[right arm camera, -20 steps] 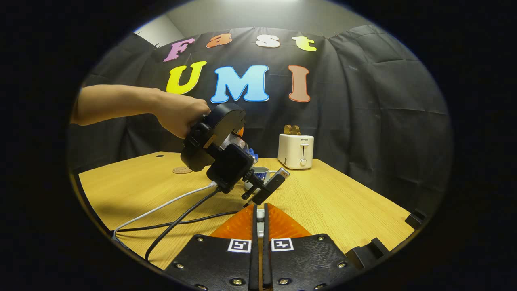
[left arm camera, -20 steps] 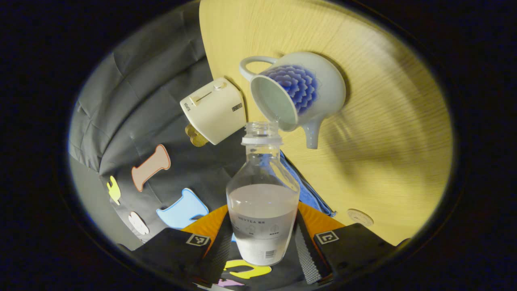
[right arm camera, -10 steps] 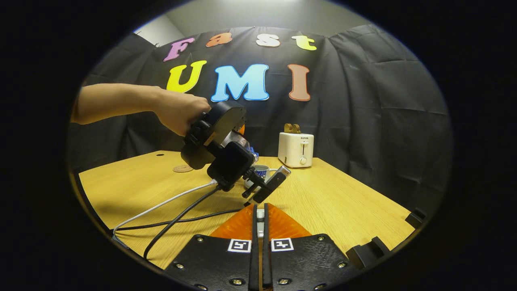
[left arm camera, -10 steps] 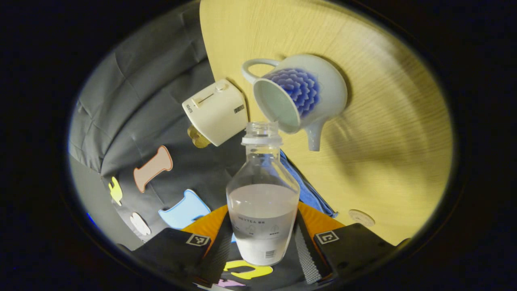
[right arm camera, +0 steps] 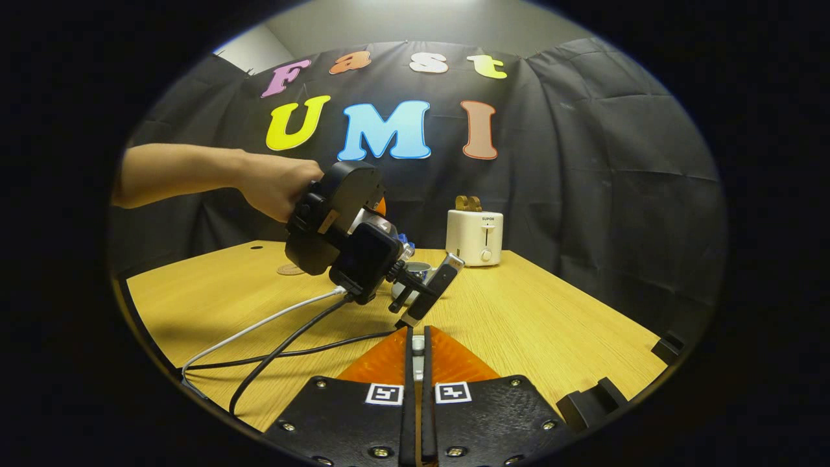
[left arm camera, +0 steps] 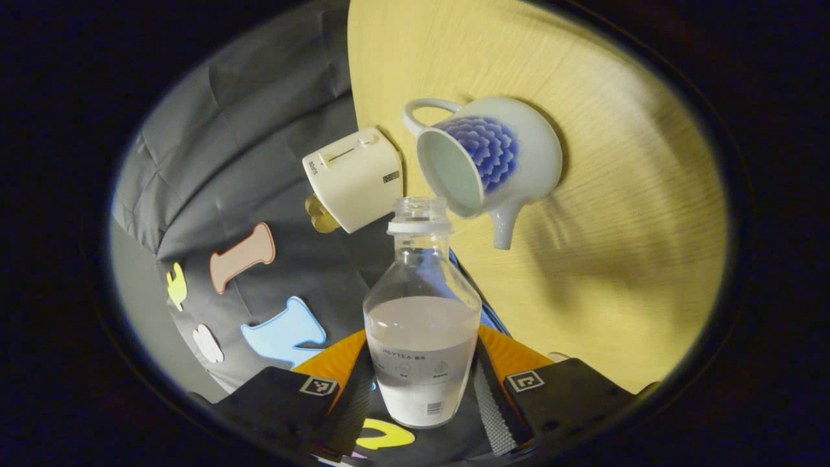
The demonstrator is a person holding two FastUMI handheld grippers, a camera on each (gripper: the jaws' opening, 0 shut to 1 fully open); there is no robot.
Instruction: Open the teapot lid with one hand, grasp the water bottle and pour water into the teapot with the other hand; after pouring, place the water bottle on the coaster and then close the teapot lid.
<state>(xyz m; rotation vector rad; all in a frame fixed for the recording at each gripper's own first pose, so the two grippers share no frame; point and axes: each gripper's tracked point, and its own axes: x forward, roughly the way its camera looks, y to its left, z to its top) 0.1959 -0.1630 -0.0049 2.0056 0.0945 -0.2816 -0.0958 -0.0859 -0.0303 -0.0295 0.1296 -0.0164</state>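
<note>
In the left gripper view, the left gripper [left arm camera: 421,389] has both fingers pressed against the lower sides of the clear water bottle [left arm camera: 423,324], which stands between them with its open, capless neck pointing away toward the teapot [left arm camera: 493,162]. The bottle is roughly half full of a cloudy liquid. The white teapot with a blue flower pattern sits on the wooden table [left arm camera: 616,194], its lid off and its pale inside showing; whether liquid lies in it is hard to tell. The bottle's mouth is just at the teapot's rim. To the left of the teapot stands a cream toaster [left arm camera: 353,178] with something golden in its slot. A blue cloth [left arm camera: 483,305] peeks out behind the bottle, mostly hidden. In the right gripper view, a hand [right arm camera: 275,185] holds the left gripper's body, which hides most of the teapot and bottle. A round coaster [right arm camera: 290,268] lies on the table behind it, partly covered. The right gripper [right arm camera: 418,415] has its fingers clenched together on a small pale thing, which is too hidden to name.
</note>
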